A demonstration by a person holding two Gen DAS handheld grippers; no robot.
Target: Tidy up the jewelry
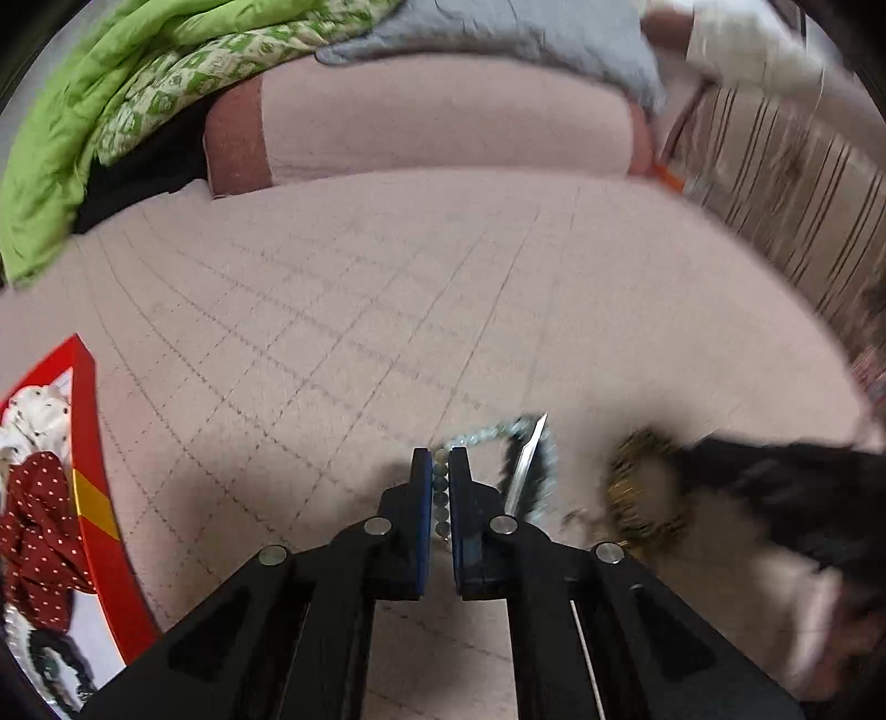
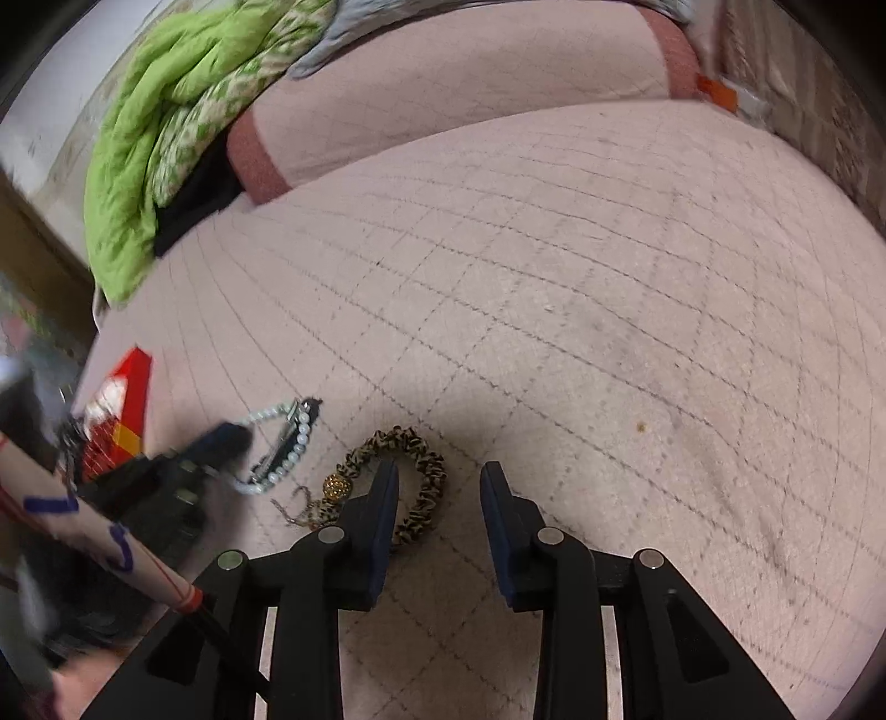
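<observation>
My left gripper (image 1: 441,457) is shut on a strand of the pale bead bracelet (image 1: 501,431), which lies on the pink quilted bed cover (image 1: 387,310) with a silver hair clip (image 1: 529,459) across its loop. The right wrist view shows the same bracelet (image 2: 296,446) at the tip of the left gripper (image 2: 232,437). My right gripper (image 2: 440,493) stands open over a leopard-print scrunchie (image 2: 433,482). Its left finger covers part of the ring, and the right side of the ring lies between the fingers. A gold ball charm (image 2: 335,484) sits beside it. In the left wrist view the scrunchie (image 1: 631,487) and right gripper (image 1: 720,459) are blurred.
A red box (image 1: 88,443) at the left holds a red dotted scrunchie (image 1: 39,526) and a white dotted one (image 1: 33,415); the red box (image 2: 133,399) also shows in the right wrist view. A pink bolster (image 1: 443,133), a green quilt (image 1: 83,111) and grey cloth (image 1: 526,39) lie at the back.
</observation>
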